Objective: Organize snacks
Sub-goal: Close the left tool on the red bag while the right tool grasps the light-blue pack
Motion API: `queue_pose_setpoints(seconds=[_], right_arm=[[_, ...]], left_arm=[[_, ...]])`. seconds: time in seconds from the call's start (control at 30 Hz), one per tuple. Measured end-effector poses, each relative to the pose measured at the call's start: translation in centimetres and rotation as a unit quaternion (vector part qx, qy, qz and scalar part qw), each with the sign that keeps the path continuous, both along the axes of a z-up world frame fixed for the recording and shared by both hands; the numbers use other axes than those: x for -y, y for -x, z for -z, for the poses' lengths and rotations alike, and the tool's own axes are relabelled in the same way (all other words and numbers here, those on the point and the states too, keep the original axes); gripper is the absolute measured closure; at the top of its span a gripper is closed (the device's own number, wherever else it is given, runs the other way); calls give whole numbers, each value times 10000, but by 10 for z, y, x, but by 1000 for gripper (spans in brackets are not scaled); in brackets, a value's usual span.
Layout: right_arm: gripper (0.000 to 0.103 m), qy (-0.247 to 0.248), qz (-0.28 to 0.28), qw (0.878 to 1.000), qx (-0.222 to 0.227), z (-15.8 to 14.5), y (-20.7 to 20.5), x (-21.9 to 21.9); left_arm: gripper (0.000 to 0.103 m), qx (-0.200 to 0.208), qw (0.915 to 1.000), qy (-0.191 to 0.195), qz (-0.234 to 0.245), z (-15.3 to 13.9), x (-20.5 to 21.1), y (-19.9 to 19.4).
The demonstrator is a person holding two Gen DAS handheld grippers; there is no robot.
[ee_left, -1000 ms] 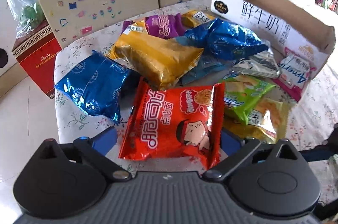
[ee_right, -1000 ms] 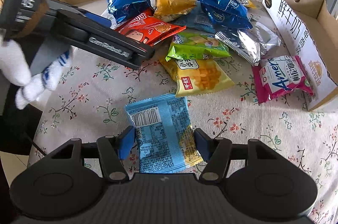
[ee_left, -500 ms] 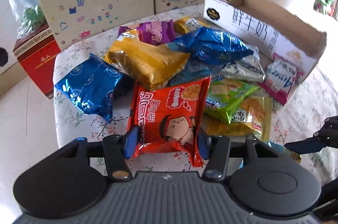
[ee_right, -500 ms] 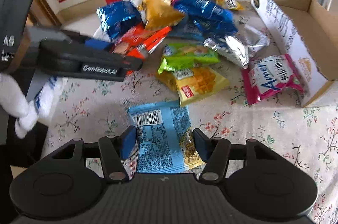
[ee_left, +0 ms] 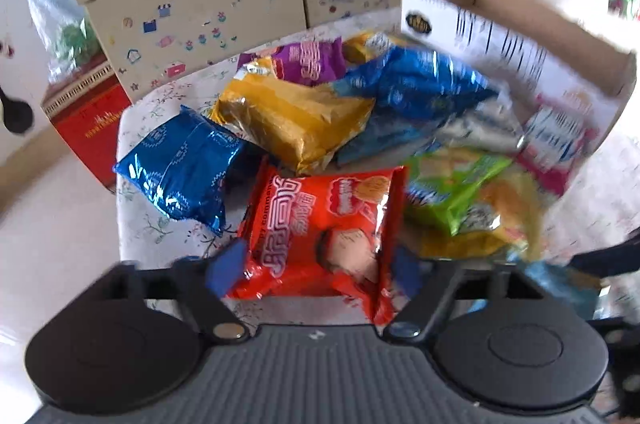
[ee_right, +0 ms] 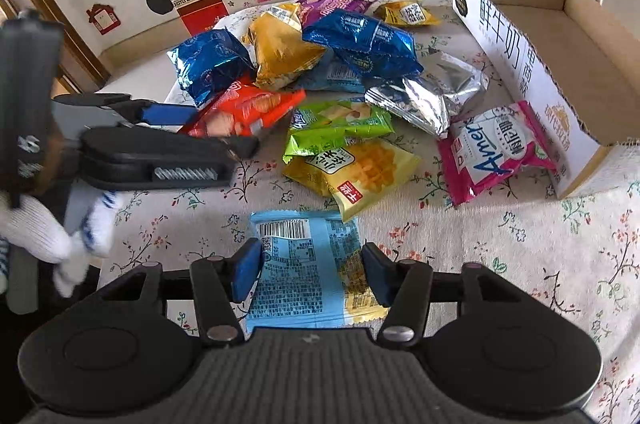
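My left gripper (ee_left: 316, 268) is shut on a red snack packet (ee_left: 320, 232) and holds it above the table; it also shows in the right wrist view (ee_right: 244, 110). My right gripper (ee_right: 310, 274) is shut on a light blue snack packet (ee_right: 304, 264), held low over the flowered tablecloth (ee_right: 500, 244). A pile of snack bags lies beyond: a blue foil bag (ee_left: 180, 164), a yellow bag (ee_left: 296, 120), a green bag (ee_right: 336, 124), a silver bag (ee_right: 432, 96) and a pink packet (ee_right: 496, 152). An open cardboard box (ee_right: 520, 36) stands at the right.
A cream cabinet with stickers (ee_left: 200, 12) stands behind the table. A red box (ee_left: 88, 120) sits on the floor at the left. The table's left edge (ee_left: 120, 184) drops to the floor. The gloved hand (ee_right: 40, 228) holding the left gripper is at the left.
The left gripper closed on the red packet and lifted it, moving toward the box. The right gripper stayed shut on the light blue packet and rose slightly.
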State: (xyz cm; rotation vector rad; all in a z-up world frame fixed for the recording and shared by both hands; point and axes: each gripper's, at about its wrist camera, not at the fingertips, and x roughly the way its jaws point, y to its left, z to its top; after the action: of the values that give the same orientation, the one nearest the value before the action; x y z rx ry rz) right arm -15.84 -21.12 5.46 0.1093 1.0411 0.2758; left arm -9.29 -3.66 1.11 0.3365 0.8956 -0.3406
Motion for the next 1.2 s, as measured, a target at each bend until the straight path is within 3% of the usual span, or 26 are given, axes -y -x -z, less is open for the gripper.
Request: queue_pose_setpoints(seconds=[0.1, 0.23, 0.33, 0.43, 0.6, 0.67, 0.7, 0.73, 0.83, 1.0, 1.13, 1.2], right_arm=[[41, -4, 13, 10000, -60, 3, 0, 1], [42, 48, 19, 9998, -205, 11, -1, 2], [38, 62, -23, 9995, -304, 18, -2, 0], [36, 204, -115, 9996, -174, 19, -2, -7], [49, 459, -212, 9987, -45, 18, 1, -15], [76, 255, -171, 9995, -30, 11, 0, -11], [83, 255, -171, 9995, -30, 11, 0, -11], [91, 172, -143, 9997, -31, 8, 0, -6], [91, 167, -58, 9998, -56, 7, 0, 2], [80, -146, 3, 9998, -131, 6, -1, 9], [44, -155, -91, 9998, -123, 6, 1, 8], [38, -180, -190, 9995, -165, 8, 2, 2]], left_arm=[[18, 129, 9995, -272, 52, 8, 10, -1], [38, 169, 9998, -39, 21, 9, 9, -3], [40, 174, 9998, -31, 56, 7, 10, 1], [41, 83, 9994, 310, -119, 4, 2, 2], [43, 6, 9967, 713, -399, -5, -13, 12], [46, 50, 9962, 769, -399, -9, -15, 18], [46, 74, 9958, 817, -403, -12, -16, 21], [54, 85, 9953, 880, -386, -15, -16, 24], [58, 135, 9950, 916, -384, -20, -15, 29], [58, 250, 9955, 846, -355, -22, -16, 34], [58, 154, 9960, 827, -302, -26, -20, 36], [56, 78, 9952, 958, -172, -29, -22, 39]])
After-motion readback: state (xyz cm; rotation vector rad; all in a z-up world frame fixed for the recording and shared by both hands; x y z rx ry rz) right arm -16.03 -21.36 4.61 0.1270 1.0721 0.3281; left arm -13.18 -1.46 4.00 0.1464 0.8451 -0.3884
